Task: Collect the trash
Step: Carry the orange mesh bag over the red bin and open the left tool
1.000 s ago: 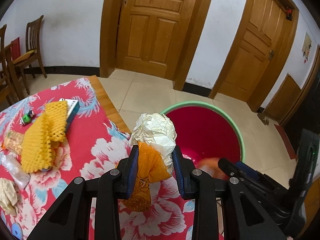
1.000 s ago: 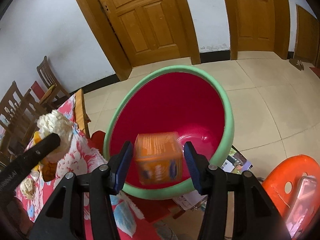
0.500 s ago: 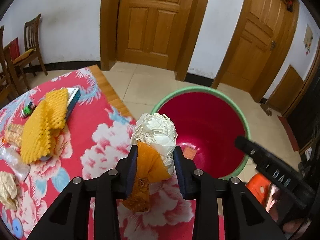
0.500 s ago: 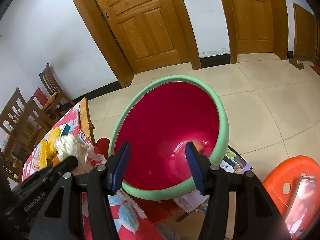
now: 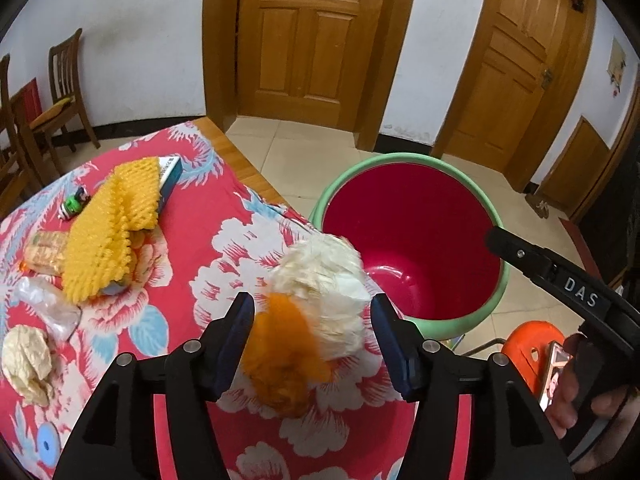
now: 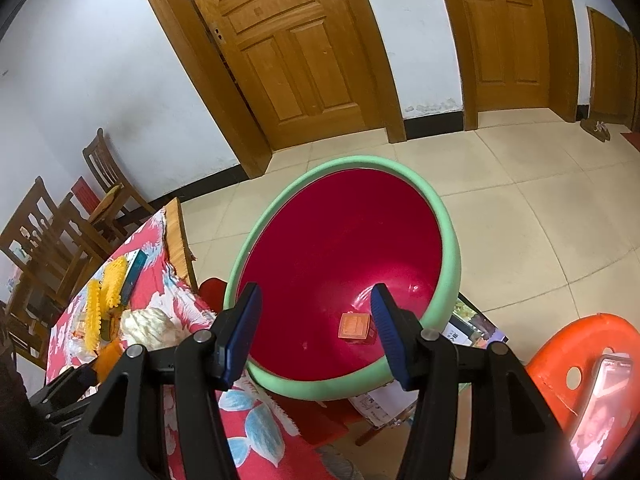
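Yellow foam netting (image 5: 108, 232) and a crumpled paper ball (image 5: 26, 364) are seen on the flowered tablecloth (image 5: 192, 256), well left of the left gripper (image 5: 312, 340). Its jaws are opening; a blurred white-and-orange wad of trash (image 5: 316, 312) is seen between them, clear of both pads. To its right, the red bin (image 6: 348, 184) is placed beyond the right gripper (image 6: 316, 328), whose jaws are spread with nothing held. An orange box (image 6: 354, 326) is seen at the bin's bottom.

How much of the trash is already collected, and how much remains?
Done: one orange box lies in the red bin. In hand: the left gripper is opening around a white-and-orange wad. Left on the table: yellow foam net, crumpled paper, plastic wrappers.
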Action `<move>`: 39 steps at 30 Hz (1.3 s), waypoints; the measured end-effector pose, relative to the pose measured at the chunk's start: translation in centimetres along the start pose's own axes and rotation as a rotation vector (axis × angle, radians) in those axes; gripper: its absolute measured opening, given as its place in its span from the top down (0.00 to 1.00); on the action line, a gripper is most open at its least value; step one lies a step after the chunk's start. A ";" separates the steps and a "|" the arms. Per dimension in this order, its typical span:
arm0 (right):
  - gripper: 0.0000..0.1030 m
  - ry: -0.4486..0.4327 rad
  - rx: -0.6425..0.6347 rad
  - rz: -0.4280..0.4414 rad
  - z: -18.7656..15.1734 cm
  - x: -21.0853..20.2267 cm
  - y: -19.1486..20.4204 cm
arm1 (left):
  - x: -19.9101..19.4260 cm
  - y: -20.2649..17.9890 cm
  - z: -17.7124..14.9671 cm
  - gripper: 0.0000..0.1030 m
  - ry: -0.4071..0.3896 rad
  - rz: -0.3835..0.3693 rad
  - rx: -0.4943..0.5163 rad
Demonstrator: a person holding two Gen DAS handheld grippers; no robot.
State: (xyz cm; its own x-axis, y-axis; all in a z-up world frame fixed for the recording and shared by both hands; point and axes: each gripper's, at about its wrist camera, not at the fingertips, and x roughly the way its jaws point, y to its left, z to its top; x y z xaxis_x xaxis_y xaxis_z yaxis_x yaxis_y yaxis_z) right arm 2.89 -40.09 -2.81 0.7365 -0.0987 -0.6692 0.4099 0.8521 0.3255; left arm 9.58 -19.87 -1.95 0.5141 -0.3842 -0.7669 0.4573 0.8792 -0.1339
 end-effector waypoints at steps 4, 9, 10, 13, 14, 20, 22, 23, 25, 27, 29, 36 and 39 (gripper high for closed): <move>0.44 -0.001 0.000 0.005 0.0 -0.2 0.1 | -0.8 0.4 0.0 0.38 -0.010 0.016 -0.004; 0.44 0.000 0.001 0.008 0.0 -0.2 0.2 | -1.7 1.0 -0.1 0.38 -0.027 0.020 -0.018; 0.44 0.000 0.001 0.009 0.0 -0.2 0.2 | -2.0 1.1 -0.2 0.39 -0.035 0.008 -0.019; 0.44 0.001 0.000 0.013 0.0 -0.2 0.2 | -1.9 1.4 -0.4 0.56 -0.038 -0.017 -0.023; 0.44 0.001 0.000 0.014 0.0 -0.3 0.2 | -1.8 1.5 -0.4 0.71 -0.031 -0.028 -0.028; 0.44 0.003 0.002 0.017 0.0 -0.2 0.2 | -0.4 1.3 -0.7 0.66 0.018 -0.049 -0.016; 0.44 0.003 0.002 0.018 0.0 -0.2 0.2 | 0.2 0.7 -1.0 0.56 0.038 -0.029 0.002; 0.44 0.003 0.003 0.017 0.0 -0.2 0.2 | 0.5 0.6 -1.1 0.56 0.045 -0.025 0.008; 0.44 0.004 0.003 0.018 0.0 -0.2 0.1 | 0.9 0.4 -1.4 0.57 0.051 -0.012 0.015; 0.44 0.007 0.005 0.017 -0.1 -0.2 0.1 | 1.0 0.5 -1.4 0.63 0.045 -0.009 0.010; 0.44 0.010 0.007 0.018 -0.1 -0.1 0.0 | 0.7 0.8 -1.3 0.70 0.036 -0.017 -0.003; 0.44 0.010 0.007 0.027 -0.1 -0.1 -0.1 | 0.0 1.3 -1.1 0.90 0.019 -0.038 -0.036; 0.44 0.008 0.008 0.028 -0.1 -0.2 -0.3 | -0.7 1.5 -0.7 0.91 0.000 -0.048 -0.051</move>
State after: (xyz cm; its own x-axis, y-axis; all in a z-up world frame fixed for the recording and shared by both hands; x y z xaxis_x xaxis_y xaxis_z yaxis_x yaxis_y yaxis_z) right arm 2.55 -40.25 -2.86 0.7434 -0.0708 -0.6651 0.3938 0.8501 0.3497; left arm 9.37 -18.08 -2.09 0.4926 -0.4262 -0.7588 0.4441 0.8729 -0.2020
